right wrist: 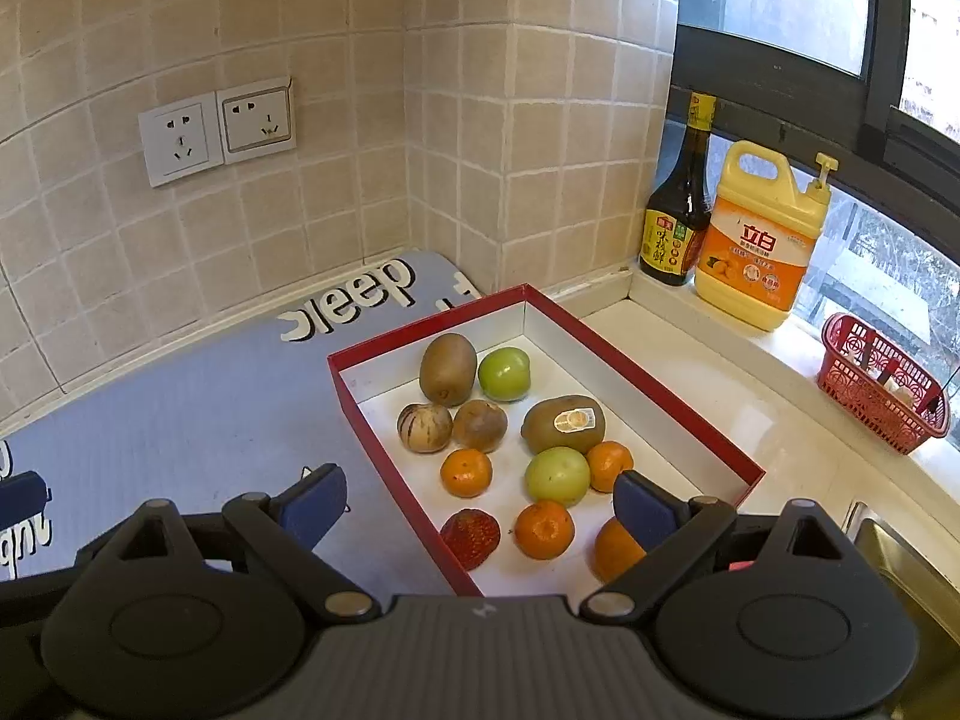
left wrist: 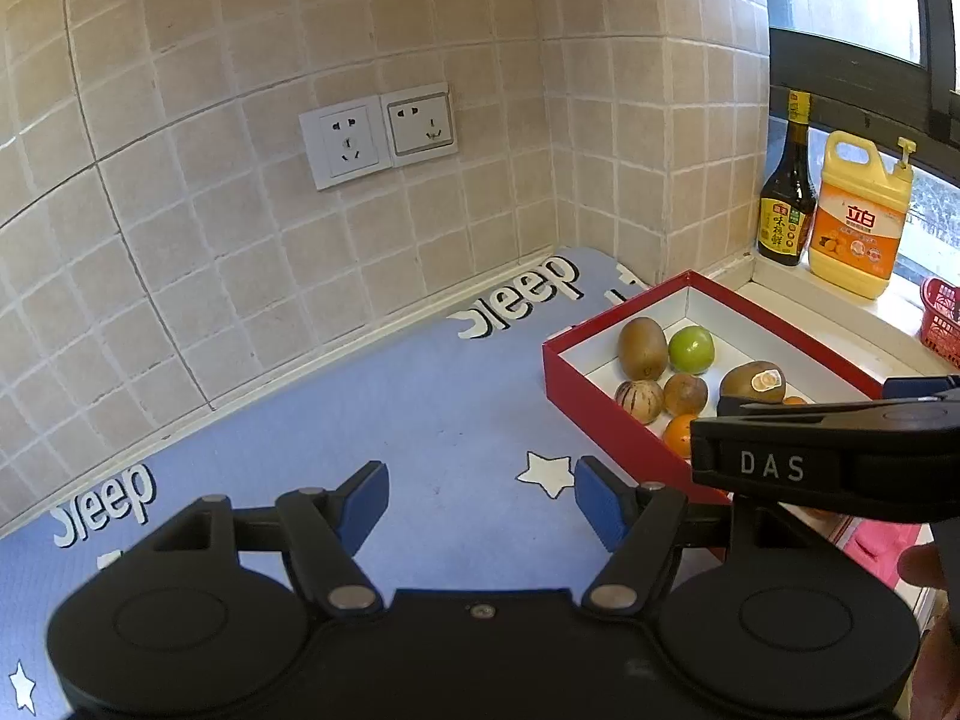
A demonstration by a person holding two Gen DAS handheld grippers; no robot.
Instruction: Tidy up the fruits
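Note:
A red box (right wrist: 600, 366) with a white inside lies on the counter and holds several fruits: two kiwis (right wrist: 448, 368), green apples (right wrist: 504, 373), oranges (right wrist: 466, 472), a strawberry (right wrist: 471, 536) and two brownish round fruits (right wrist: 424, 427). My right gripper (right wrist: 480, 501) is open over the box's near left corner, nothing pressed between its blue pads. Its right pad hides part of an orange (right wrist: 612, 552). My left gripper (left wrist: 480, 498) is open over the blue mat (left wrist: 336, 420), left of the box (left wrist: 600, 417), with nothing between its fingers. The right gripper's black body (left wrist: 828, 456) hides the box's near end.
A dark sauce bottle (right wrist: 675, 222) and a yellow detergent jug (right wrist: 759, 240) stand on the window sill behind the box. A red basket (right wrist: 879, 384) sits further right. Tiled walls with two sockets (right wrist: 219, 129) close the corner. A sink edge (right wrist: 900, 564) shows at lower right.

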